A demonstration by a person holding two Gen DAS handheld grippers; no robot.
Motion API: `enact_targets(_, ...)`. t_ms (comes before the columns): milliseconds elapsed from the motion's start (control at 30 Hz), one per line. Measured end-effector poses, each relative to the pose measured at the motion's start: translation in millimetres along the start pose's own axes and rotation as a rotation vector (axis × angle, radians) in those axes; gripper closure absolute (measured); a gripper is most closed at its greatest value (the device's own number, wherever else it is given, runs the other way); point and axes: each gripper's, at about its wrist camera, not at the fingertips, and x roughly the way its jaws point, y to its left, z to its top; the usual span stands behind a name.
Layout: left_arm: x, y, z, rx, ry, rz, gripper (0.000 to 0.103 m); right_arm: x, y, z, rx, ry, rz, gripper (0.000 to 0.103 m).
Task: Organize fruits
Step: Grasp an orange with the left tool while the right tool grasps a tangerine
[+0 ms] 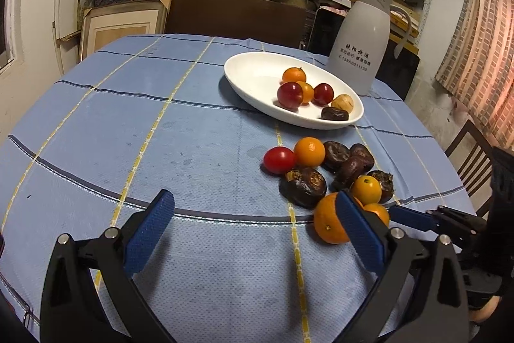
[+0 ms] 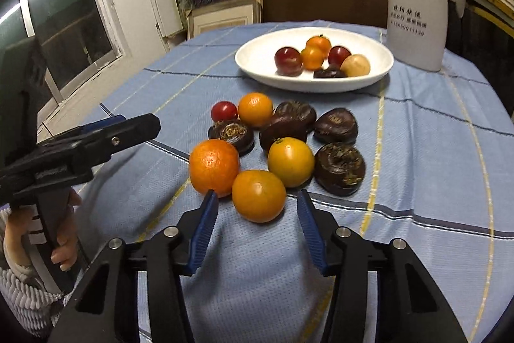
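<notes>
I am viewing a white oval dish (image 2: 253, 66) sitting toward the far edge of the counter (image 2: 433, 150), just beside a white jug (image 2: 417, 8). The dish is holding two red fruits, two small oranges, one pale round fruit and one dark fruit. The loose fruit pile (image 2: 279, 143) is lying on the blue checked cloth between the dish and the near edge: one red fruit, four oranges and several dark brown fruits. My right tongs (image 2: 257, 208) are standing spread on either side of the nearest orange (image 2: 259, 195), pads not pressing it. My left tongs (image 1: 253, 221) are standing spread wide over bare cloth, pinching nothing.
</notes>
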Motion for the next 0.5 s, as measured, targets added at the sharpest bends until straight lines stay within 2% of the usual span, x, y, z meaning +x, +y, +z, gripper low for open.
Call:
enact_targets(233,1.7,-11.9,-1.4,0.050,0.007,-0.012,0.005,10.2,2.1,4.8,0.008,0.017,0.038,0.055)
enact_targets(300,2.2,-15.1,-2.7,0.066,0.008,-0.014,0.005,10.5,-0.8,4.2,0.019,0.023,0.037,0.066)
enact_targets(500,2.1,-25.8,-4.6,0.114,0.003,-0.032,0.005,2.2,-9.2,0.1,0.051,0.012,0.054,0.066)
